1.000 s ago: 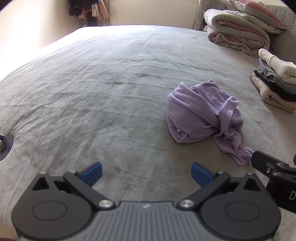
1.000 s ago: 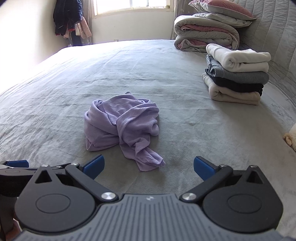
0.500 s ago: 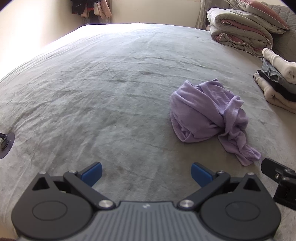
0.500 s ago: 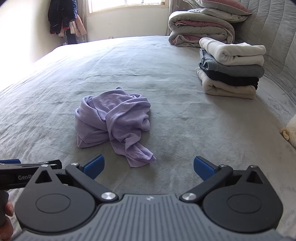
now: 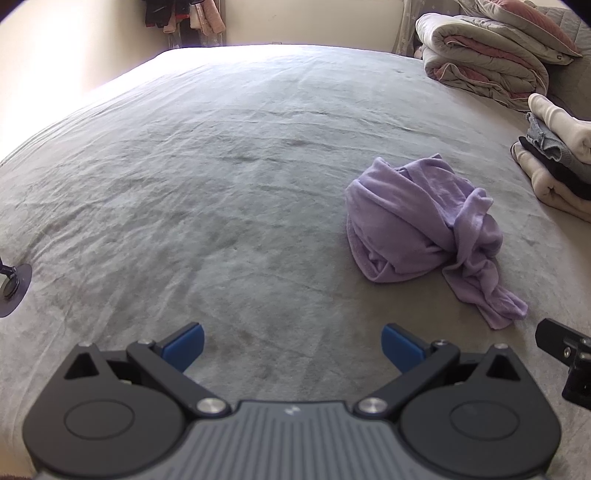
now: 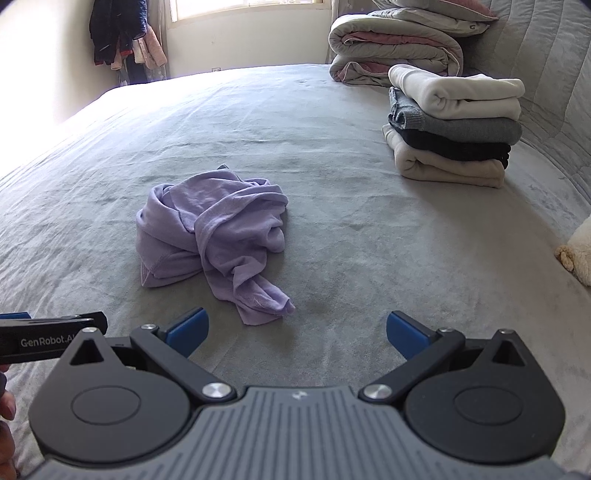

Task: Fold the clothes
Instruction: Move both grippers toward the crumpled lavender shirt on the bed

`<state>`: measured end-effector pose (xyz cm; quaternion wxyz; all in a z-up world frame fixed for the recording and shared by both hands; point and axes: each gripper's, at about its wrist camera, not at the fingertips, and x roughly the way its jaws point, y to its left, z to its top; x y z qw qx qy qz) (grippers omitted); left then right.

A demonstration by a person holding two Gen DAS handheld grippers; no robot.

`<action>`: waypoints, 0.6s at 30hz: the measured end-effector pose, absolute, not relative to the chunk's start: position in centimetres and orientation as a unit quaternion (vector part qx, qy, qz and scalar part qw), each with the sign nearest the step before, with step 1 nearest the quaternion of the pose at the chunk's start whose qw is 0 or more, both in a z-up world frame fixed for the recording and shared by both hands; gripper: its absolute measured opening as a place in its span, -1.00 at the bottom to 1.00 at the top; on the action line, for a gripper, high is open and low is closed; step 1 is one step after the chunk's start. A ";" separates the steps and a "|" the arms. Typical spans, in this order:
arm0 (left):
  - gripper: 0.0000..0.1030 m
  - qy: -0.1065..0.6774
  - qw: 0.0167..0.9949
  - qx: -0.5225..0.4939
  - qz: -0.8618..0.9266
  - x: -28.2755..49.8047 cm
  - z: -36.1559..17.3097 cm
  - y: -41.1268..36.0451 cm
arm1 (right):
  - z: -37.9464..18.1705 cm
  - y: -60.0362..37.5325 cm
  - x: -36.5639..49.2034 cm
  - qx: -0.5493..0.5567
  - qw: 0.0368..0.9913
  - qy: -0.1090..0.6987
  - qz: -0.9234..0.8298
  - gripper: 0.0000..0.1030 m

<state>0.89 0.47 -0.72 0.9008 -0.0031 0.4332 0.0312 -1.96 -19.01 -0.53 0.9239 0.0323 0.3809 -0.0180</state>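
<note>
A crumpled lilac garment point(image 5: 424, 218) point(image 6: 214, 229) lies in a heap on the grey bed cover point(image 5: 207, 177) point(image 6: 354, 236), one twisted end trailing toward me. My left gripper point(image 5: 291, 345) is open and holds nothing, low over the cover, left of and nearer than the heap. My right gripper point(image 6: 297, 332) is open too, just short of the trailing end. Each gripper's tip shows at the edge of the other's view: the right gripper point(image 5: 565, 350) and the left gripper point(image 6: 51, 332).
A stack of folded clothes point(image 6: 454, 125) point(image 5: 557, 158) stands at the right. Rolled quilts and a pillow point(image 6: 399, 48) point(image 5: 491, 55) lie behind it. Hanging clothes point(image 6: 122, 33) are in the far left corner. A fluffy cream item point(image 6: 578, 251) sits at the right edge. A person's fingers point(image 6: 5, 417) show lower left.
Both grippers have moved slightly forward toward the lilac garment, which sits larger in both views. The garment has not moved. Both grippers stay open.
</note>
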 end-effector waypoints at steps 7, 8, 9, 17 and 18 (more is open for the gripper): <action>0.99 0.435 0.900 -0.006 0.033 0.9 -0.8 0.6 | -0.8 -19.0 -2.0 0.032 0.922 0.385 -0.019 1.00; 0.99 0.435 0.900 -0.006 0.033 1.0 -0.8 0.6 | -0.9 -19.0 -1.9 0.031 0.922 0.386 -0.019 1.00; 0.99 0.435 0.900 -0.007 0.033 1.0 -0.8 0.6 | -0.9 -19.0 -1.9 0.031 0.922 0.386 -0.018 1.00; 0.99 0.437 0.899 -0.004 0.032 1.0 -0.8 0.6 | -1.0 -18.9 -1.9 0.029 0.921 0.389 -0.017 1.00; 0.99 0.438 0.899 -0.005 0.032 1.0 -0.8 0.7 | -1.0 -18.9 -1.8 0.029 0.921 0.389 -0.017 1.00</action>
